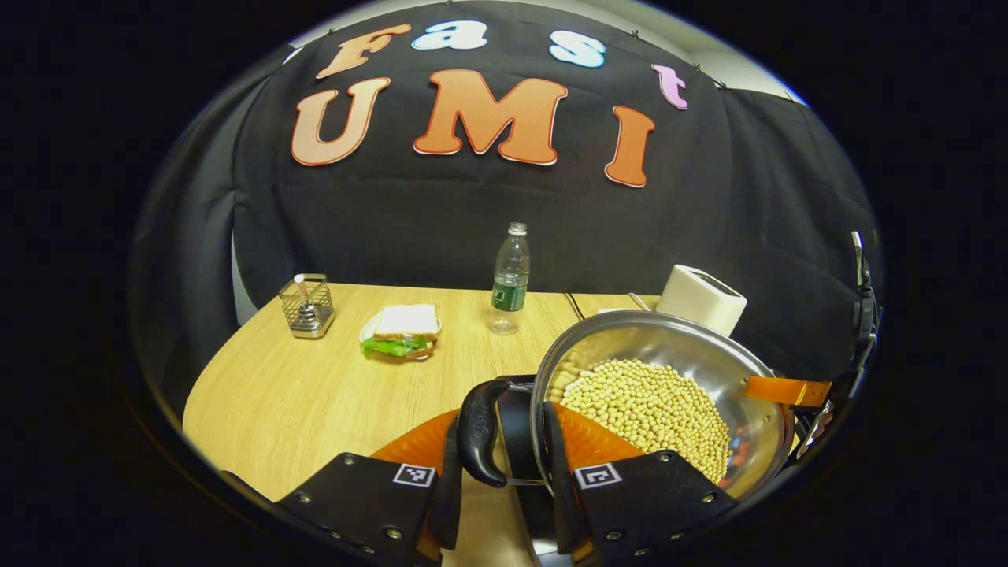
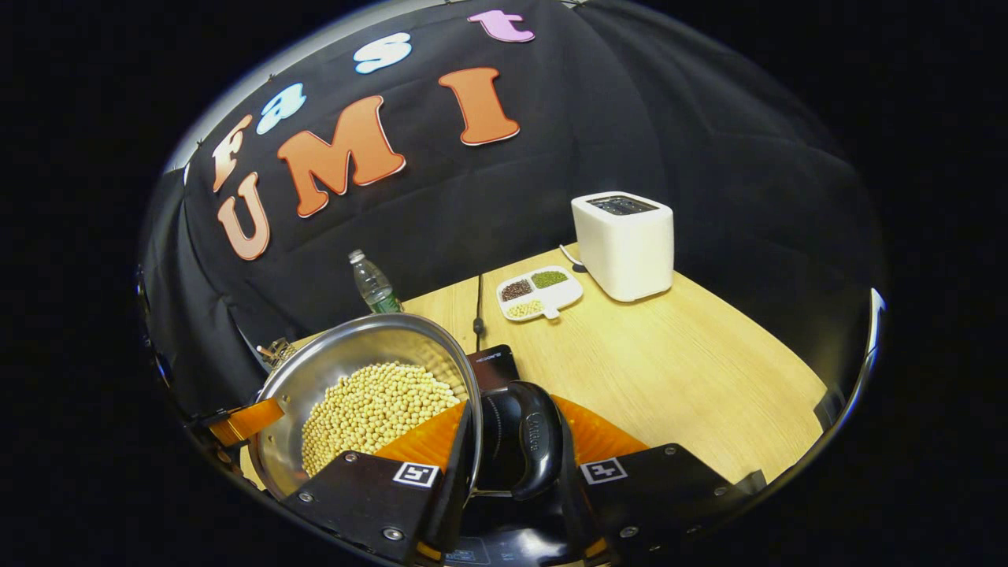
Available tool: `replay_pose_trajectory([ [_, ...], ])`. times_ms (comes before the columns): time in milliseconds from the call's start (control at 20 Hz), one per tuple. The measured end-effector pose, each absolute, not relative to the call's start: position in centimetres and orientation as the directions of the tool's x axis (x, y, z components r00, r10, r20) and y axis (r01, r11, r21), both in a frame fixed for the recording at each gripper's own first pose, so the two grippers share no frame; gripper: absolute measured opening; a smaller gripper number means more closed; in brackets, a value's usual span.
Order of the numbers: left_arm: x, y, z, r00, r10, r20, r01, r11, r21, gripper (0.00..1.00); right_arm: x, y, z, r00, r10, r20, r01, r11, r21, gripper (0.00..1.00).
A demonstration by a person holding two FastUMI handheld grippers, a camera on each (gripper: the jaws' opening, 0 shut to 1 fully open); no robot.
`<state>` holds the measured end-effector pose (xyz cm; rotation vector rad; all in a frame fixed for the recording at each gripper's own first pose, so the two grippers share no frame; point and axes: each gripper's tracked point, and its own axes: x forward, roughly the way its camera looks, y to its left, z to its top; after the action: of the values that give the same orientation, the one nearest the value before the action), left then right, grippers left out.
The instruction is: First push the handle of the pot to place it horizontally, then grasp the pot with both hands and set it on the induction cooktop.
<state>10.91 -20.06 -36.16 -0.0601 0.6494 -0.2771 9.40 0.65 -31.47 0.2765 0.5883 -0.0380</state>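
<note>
The left gripper (image 1: 504, 472) has its two fingers closed around one black side handle (image 1: 482, 431) of the pot (image 1: 669, 378), with the pot's rim running between them. The right gripper (image 2: 512, 472) clamps the opposite black handle (image 2: 529, 449) the same way, one finger inside the rim and one outside the handle. Both therefore grip the pot, which is full of pale soybeans (image 1: 650, 413) and looks lifted and tilted off the wooden table (image 1: 315, 394).

This looks like the second step: the two-handed carry toward the induction cooktop (image 2: 492, 366), whose dark edge peeks out just behind the pot. The next move calls for levelling the pot so the beans stay in, then lowering it squarely onto the cooktop with both sides descending together.

Beyond the pot stand a water bottle (image 1: 511, 277), a sandwich plate (image 1: 402, 332) and a wire caddy (image 1: 306, 305); a white toaster (image 2: 624, 244) and a divided bean dish (image 2: 539, 291) sit farther back.
</note>
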Motion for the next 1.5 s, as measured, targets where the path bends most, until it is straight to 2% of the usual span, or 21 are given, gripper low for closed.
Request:
replay_pose_trajectory([
  [1000,11.1,-20.2,-40.4,0.732,-0.265,-0.628,0.203,0.964,-0.171,0.49,9.9,0.6,-34.7,0.784,0.065,-0.617,0.123,0.958,0.257,0.52],
  [1150,11.8,-19.8,-37.6,0.792,-0.254,-0.556,0.219,0.967,-0.129,0.55,10.2,-0.2,-32.2,0.824,0.025,-0.566,0.127,0.966,0.227,0.62],
  [1250,12.4,-19.0,-34.6,0.837,-0.234,-0.494,0.217,0.972,-0.092,0.53,10.3,-0.7,-29.4,0.856,-0.004,-0.517,0.119,0.974,0.19,0.73],
  [1300,12.4,-18.4,-33.1,0.853,-0.221,-0.472,0.206,0.975,-0.084,0.59,10.2,-0.5,-27.8,0.868,0.0,-0.496,0.108,0.976,0.188,0.78],
  [1350,12.3,-17.5,-31.7,0.867,-0.203,-0.456,0.188,0.979,-0.078,0.63,9.9,-0.5,-26.3,0.88,0.0,-0.474,0.097,0.979,0.179,0.88],
  [1450,12.5,-15.2,-28.0,0.901,-0.152,-0.406,0.134,0.988,-0.073,0.72,9.8,-0.5,-23.1,0.909,-0.014,-0.417,0.078,0.988,0.137,0.94],
  [1500,12.6,-14.1,-25.9,0.918,-0.13,-0.376,0.112,0.991,-0.07,0.72,9.7,-0.4,-21.3,0.923,-0.022,-0.384,0.073,0.991,0.116,0.95],
])
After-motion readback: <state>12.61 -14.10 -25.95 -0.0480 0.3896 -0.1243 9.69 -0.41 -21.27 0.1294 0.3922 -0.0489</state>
